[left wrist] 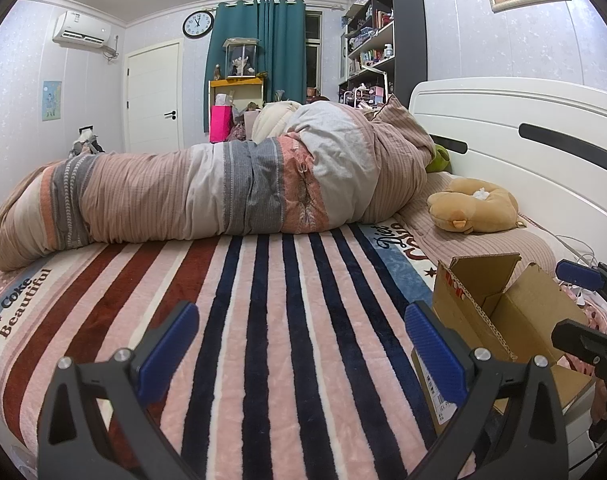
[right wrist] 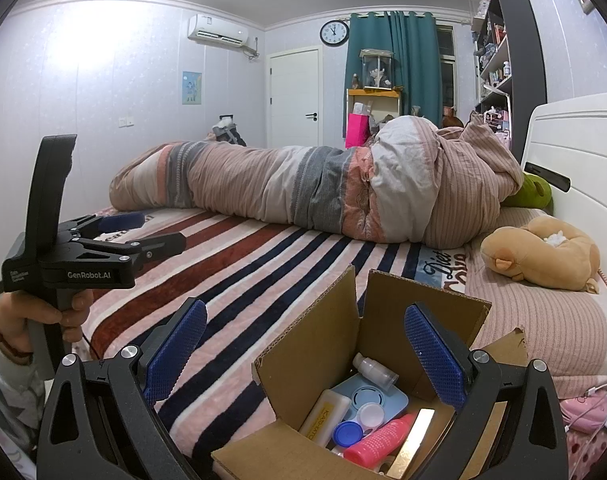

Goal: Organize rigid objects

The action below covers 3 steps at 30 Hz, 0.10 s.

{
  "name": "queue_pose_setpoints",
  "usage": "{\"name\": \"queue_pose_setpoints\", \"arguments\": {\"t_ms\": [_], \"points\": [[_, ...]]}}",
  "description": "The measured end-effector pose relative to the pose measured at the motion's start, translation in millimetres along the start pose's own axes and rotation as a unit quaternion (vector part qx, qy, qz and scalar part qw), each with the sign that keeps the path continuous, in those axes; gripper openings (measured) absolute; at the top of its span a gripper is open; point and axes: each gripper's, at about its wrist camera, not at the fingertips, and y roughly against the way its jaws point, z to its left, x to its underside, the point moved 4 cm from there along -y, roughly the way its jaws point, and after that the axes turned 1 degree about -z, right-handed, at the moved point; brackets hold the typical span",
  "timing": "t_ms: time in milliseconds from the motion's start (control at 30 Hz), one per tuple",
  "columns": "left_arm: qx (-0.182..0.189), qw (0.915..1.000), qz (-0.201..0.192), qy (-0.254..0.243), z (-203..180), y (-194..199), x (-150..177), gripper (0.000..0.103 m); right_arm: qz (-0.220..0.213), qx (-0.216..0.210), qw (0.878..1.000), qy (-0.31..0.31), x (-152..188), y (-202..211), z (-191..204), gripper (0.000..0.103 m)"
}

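Note:
An open cardboard box (right wrist: 315, 344) stands on the striped blanket near the bed's front edge; it also shows in the left wrist view (left wrist: 515, 316) at the right. Inside it lie a pink tube (right wrist: 383, 438), a small clear bottle (right wrist: 373, 368), a light blue case (right wrist: 369, 396), a yellow-white box (right wrist: 327, 412) and a blue cap (right wrist: 347, 432). My right gripper (right wrist: 303, 352) is open and empty, hovering over the box. My left gripper (left wrist: 299, 348) is open and empty above the blanket, left of the box; it also shows in the right wrist view (right wrist: 143, 232).
A rolled quilt (left wrist: 223, 192) lies across the bed. A tan plush toy (right wrist: 543, 252) sits on the pillow near the white headboard (left wrist: 523, 128). A green plush (right wrist: 531, 194) peeks from behind the quilt. Cables and a pink item (right wrist: 587, 408) lie right of the box.

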Motion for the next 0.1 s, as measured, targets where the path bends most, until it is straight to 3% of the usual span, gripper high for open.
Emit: {"name": "queue_pose_setpoints", "arguments": {"t_ms": [100], "points": [[0.0, 1.0, 0.001, -0.001, 0.9, 0.0, 0.1, 0.102, 0.0, 0.0, 1.0, 0.0, 0.7, 0.5, 0.0, 0.1]]}}
